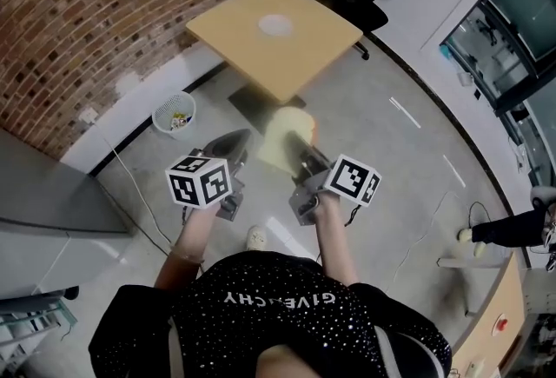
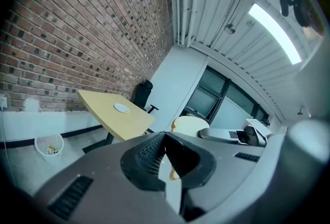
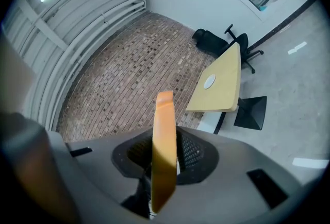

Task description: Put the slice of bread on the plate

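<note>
A pale slice of bread (image 1: pixel 282 140) stands on edge between the jaws of my right gripper (image 1: pixel 300 152), which is shut on it; in the right gripper view the slice (image 3: pixel 164 151) rises upright out of that gripper (image 3: pixel 164 169). My left gripper (image 1: pixel 243 136) is carried beside it, shut and empty, its tips touching (image 2: pixel 165 138). From the left gripper view the bread (image 2: pixel 190 125) shows just to the right. A small white plate (image 1: pixel 274 24) lies on a light wooden table (image 1: pixel 252 55) some way ahead, well apart from both grippers. The plate (image 3: pixel 209 82) also shows in the right gripper view.
A white wire waste bin (image 1: pixel 174 114) stands by the brick wall at the left. A black office chair (image 1: pixel 360 3) is behind the table. The table's dark base (image 3: pixel 251 110) rests on grey floor. Another person's arm (image 1: pixel 508 228) reaches in at the right.
</note>
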A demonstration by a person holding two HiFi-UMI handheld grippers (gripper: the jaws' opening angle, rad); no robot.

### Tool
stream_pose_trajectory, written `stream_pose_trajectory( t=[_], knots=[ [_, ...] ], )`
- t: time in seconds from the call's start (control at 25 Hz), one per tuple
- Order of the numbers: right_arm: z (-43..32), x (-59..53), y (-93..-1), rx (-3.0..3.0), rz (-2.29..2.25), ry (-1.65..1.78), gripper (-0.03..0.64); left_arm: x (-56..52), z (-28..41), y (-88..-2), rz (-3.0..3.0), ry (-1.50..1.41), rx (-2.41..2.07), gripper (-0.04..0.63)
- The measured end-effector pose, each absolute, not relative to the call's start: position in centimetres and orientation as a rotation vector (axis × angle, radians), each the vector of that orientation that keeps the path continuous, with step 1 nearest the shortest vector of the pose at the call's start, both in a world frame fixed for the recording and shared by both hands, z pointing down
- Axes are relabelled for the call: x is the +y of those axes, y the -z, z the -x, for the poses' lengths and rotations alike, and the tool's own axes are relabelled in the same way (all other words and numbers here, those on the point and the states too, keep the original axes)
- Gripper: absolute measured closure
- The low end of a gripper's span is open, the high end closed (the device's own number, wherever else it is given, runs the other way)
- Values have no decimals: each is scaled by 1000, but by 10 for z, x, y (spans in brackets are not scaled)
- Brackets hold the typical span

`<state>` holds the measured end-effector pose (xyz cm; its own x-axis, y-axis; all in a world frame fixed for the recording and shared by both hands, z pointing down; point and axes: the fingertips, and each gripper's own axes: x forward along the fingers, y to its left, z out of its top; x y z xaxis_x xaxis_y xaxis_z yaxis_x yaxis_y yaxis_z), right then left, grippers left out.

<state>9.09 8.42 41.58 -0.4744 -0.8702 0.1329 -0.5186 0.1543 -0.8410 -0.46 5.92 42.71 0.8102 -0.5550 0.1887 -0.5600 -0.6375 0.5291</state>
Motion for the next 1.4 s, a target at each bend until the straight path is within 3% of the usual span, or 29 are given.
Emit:
stream_pose_trajectory(
  t=[0.92, 1.4],
  knots=[
    [-104, 46, -431, 2058, 1275, 1313, 520, 21, -5, -440, -2361, -2, -870, 584],
    [-133, -28, -435, 2026, 1334, 1323, 520, -62, -44, -441, -2373, -5, -785, 584]
  ],
)
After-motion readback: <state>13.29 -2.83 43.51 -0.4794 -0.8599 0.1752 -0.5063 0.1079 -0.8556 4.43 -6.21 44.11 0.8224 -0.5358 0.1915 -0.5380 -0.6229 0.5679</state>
